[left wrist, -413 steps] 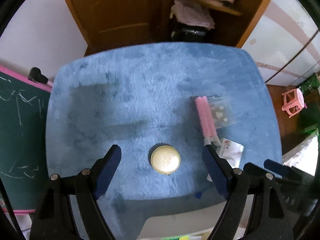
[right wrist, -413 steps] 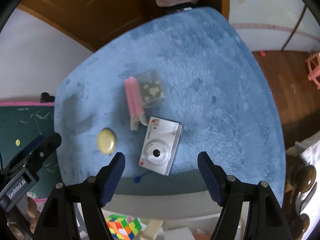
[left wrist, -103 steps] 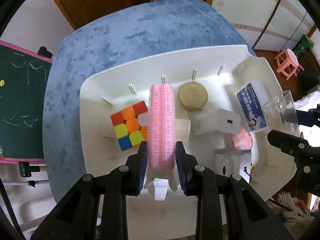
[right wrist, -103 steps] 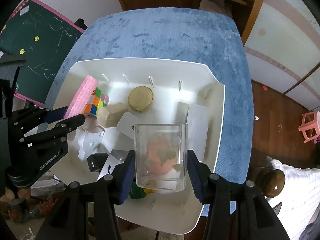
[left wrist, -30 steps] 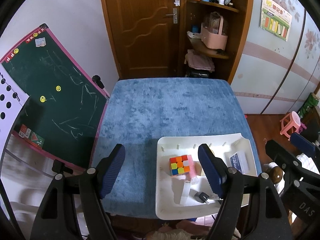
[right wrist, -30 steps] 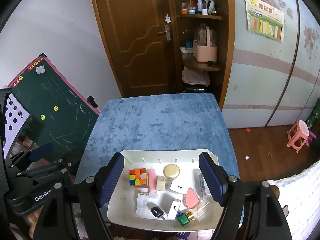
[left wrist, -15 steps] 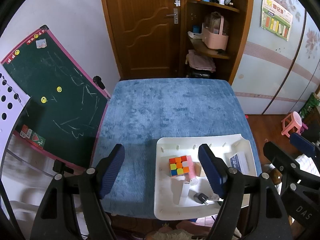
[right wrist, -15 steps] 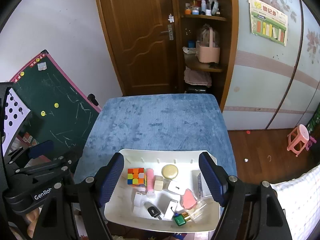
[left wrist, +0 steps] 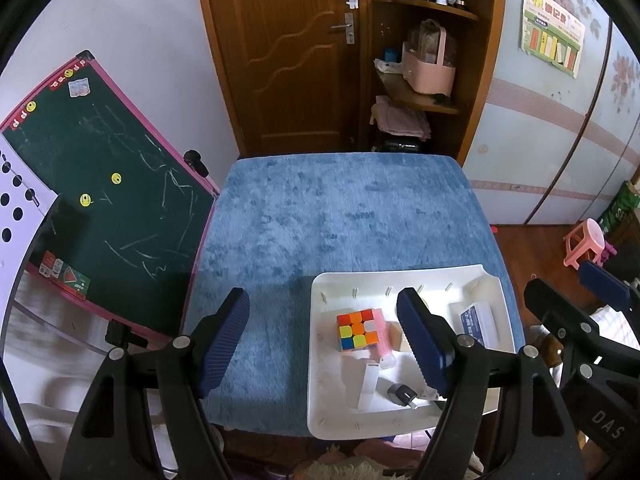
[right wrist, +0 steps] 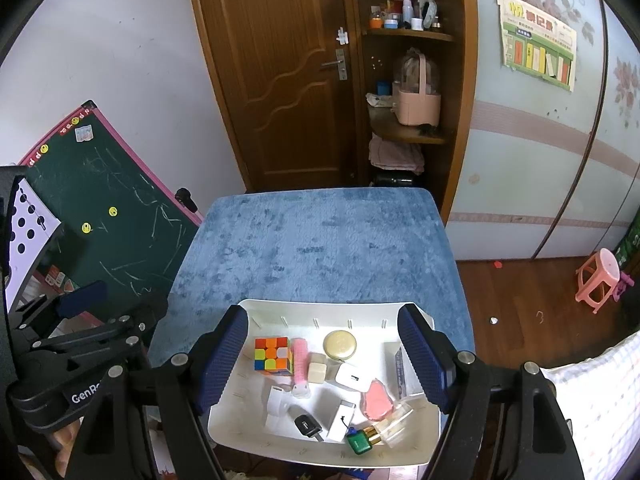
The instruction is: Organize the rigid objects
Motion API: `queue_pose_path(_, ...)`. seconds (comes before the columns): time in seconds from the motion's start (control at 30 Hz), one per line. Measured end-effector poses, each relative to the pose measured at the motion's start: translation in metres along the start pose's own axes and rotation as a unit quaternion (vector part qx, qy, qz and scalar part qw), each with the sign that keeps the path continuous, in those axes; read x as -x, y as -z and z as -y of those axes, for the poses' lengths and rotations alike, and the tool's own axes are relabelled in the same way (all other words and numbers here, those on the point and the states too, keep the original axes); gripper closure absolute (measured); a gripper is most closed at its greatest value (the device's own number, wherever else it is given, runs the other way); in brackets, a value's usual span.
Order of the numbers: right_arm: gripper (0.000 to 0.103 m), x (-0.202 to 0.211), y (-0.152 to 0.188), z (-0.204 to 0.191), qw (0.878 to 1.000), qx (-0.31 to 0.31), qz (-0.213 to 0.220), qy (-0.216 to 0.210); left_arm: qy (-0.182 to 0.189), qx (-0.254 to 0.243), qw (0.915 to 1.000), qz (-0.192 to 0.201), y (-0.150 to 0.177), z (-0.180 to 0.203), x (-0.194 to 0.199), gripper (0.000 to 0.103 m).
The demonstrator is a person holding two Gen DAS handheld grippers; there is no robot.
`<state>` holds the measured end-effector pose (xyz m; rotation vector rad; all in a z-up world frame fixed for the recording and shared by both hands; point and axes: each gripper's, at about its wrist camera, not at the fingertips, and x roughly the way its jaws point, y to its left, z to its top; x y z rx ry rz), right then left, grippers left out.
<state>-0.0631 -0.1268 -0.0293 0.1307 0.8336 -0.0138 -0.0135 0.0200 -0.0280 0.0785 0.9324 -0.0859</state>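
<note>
A white tray sits at the near right of the blue table. It holds a colour cube, a pink roller clip, a round gold tin, a pink piece, a clear box, a black key fob and small white boxes. My left gripper is open and empty, held high above the table. My right gripper is open and empty, high above the tray.
A green chalkboard leans at the table's left edge. A wooden door and shelf unit stand behind the table. A pink stool stands on the wood floor at right.
Both grippers, earlier shut on the pink clip and the clear box over the tray, are now open, empty and drawn back high. In the last second they barely move.
</note>
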Motion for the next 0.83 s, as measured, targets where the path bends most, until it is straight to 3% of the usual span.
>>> queue_pose_path(0.83, 0.025, -0.0044, 0.0022, 0.0036, 1.0, -0.002, -0.009, -0.006, -0.003, -0.003, 1.0, -0.008, 0.0028, 0.0016, -0.0007, 0.024)
